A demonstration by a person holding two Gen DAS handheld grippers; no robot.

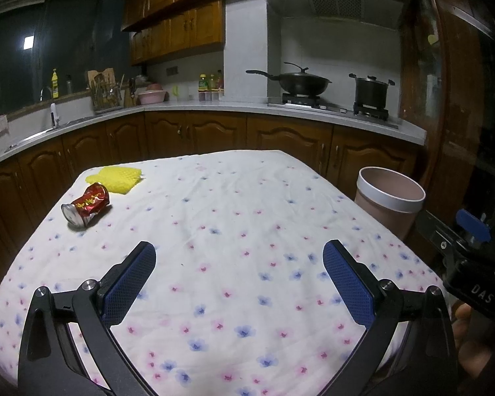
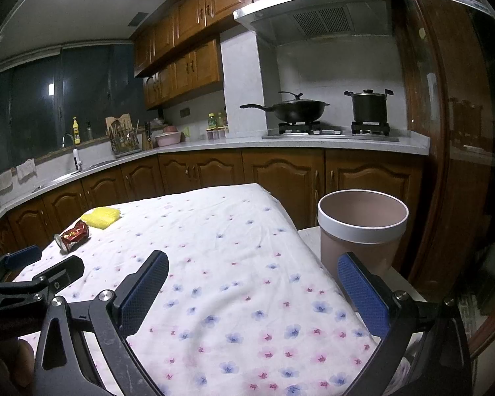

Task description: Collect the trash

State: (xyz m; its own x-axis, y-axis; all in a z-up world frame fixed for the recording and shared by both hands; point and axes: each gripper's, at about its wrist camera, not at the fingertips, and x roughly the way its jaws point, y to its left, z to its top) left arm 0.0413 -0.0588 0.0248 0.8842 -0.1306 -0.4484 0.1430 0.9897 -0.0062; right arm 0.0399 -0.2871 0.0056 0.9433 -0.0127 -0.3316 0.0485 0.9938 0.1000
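- My left gripper [image 1: 239, 280] has its two blue fingers spread wide with nothing between them.
- My right gripper [image 2: 252, 292] is spread wide too, and it holds nothing.
- The trash is a squashed red can [image 1: 85, 208] lying on its side on the flowery tablecloth [image 1: 234, 211], at about 10 o'clock from my left fingers and well apart from them.
- A yellow cloth [image 1: 117, 178] lies just beside the can, a bit farther off.
- The pink bin [image 2: 363, 231] stands past the table edge, at 1 o'clock from my right fingers.
- I think the can could roll away if I bump it, because it is round.
- I might grab the soft tablecloth too and pull it.
- I cannot see inside the bin to the bottom.
- The words on the can are too small to read.
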